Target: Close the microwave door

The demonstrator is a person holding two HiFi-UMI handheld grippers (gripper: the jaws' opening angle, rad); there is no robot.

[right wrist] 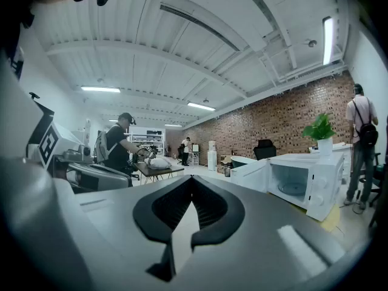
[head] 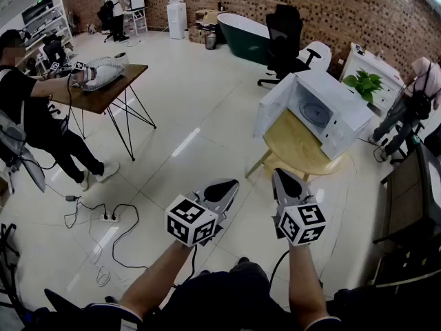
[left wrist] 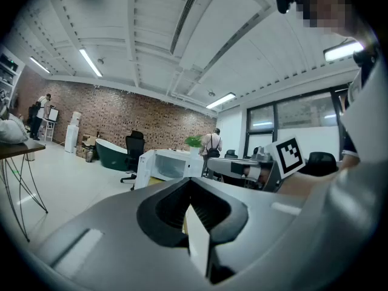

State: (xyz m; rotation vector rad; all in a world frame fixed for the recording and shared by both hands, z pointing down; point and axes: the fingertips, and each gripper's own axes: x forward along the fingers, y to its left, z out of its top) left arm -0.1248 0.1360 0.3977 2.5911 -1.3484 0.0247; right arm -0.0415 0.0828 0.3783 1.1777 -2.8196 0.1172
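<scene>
A white microwave [head: 329, 114] stands on a round wooden table [head: 293, 149] a few steps ahead. Its door [head: 271, 107] hangs wide open to the left, and the glass turntable inside shows. Both grippers are held low in front of me, well short of the table and touching nothing. My left gripper [head: 227, 185] is shut and empty, and my right gripper [head: 281, 176] is shut and empty too. The right gripper view has the microwave [right wrist: 306, 177] and its open door [right wrist: 251, 175] at the right. In the left gripper view the microwave [left wrist: 170, 163] is small and far.
A person [head: 24, 109] works at a wooden trestle table [head: 107, 92] on the left. A power strip with cables [head: 103, 218] lies on the floor. A black office chair [head: 284, 40], a green tub [head: 241, 33], a plant [head: 365, 83], another person [head: 413, 105] and a dark desk [head: 413, 198] stand behind and right.
</scene>
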